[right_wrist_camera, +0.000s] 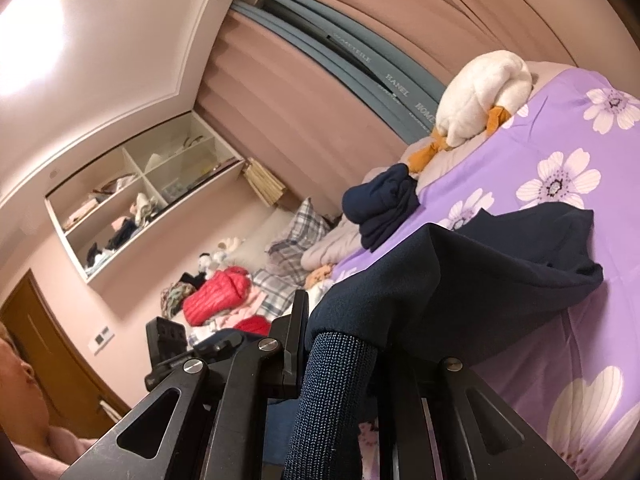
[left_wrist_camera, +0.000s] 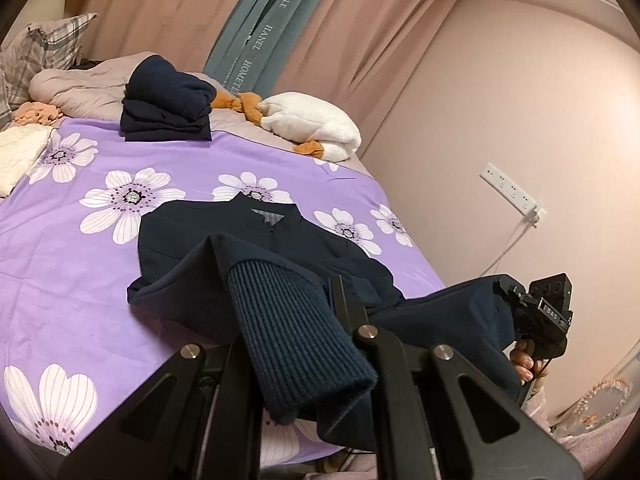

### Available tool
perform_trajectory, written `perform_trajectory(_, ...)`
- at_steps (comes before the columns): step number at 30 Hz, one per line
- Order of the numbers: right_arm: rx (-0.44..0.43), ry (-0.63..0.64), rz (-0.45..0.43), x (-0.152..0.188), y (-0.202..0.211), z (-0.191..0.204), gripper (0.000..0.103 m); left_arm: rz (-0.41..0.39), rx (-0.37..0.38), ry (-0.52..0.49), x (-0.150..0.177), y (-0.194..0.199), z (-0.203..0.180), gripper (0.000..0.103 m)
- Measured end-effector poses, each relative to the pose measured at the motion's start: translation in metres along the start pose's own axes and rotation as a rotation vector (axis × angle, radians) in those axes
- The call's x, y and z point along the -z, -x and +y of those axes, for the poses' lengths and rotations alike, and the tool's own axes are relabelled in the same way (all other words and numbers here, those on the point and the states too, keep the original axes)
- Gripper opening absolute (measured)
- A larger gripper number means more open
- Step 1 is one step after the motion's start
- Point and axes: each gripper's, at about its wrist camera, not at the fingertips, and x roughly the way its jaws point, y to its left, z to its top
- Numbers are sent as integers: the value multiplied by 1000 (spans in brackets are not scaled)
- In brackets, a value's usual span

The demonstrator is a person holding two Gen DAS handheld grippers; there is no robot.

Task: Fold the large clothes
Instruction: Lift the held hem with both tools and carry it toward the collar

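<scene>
A dark navy jacket [left_wrist_camera: 248,236] lies collar-up on the purple flowered bedsheet [left_wrist_camera: 80,240]. My left gripper [left_wrist_camera: 288,320] is shut on its left sleeve, and the ribbed cuff [left_wrist_camera: 296,340] hangs back over the fingers. My right gripper [left_wrist_camera: 516,308] shows at the right of the left wrist view, shut on the other sleeve [left_wrist_camera: 460,308]. In the right wrist view the right gripper [right_wrist_camera: 340,320] holds the ribbed cuff [right_wrist_camera: 332,392] between its fingers, with the jacket body [right_wrist_camera: 500,264] draped ahead.
A stack of folded navy clothes [left_wrist_camera: 168,108] sits further up the bed, near a white plush goose [left_wrist_camera: 316,124] and a rumpled quilt [left_wrist_camera: 76,88]. A cream garment [left_wrist_camera: 20,156] lies at the left. The pink wall with a socket strip [left_wrist_camera: 512,192] is to the right.
</scene>
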Motion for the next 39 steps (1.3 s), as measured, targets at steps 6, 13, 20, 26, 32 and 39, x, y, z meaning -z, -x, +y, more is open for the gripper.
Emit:
perform_trajectory(6,18,-3,-4,-6,-5,-4,16,6,-31,22,-7,-9,8,9)
perform_trajectory(13,33,5,-8,-14,-14,-7,16,4,-61,43,-17,-18,16,10)
perform_trajectory(20,64,17,-14,-24,-24,-12,16,1,-83,63,-28,-28,27,10)
perform_trajectory(26,84,13,-17,-31,-30,-18,16,-4,-83,73,-40,-38,37,10)
perform_trajectory(32,107,17,-22,-41,-39,-24,16,-6,-102,81,-52,-53,47,10)
perform_trajectory(39,125,24,-25,-52,-53,-32,16,1,-122,87,-70,-72,57,10)
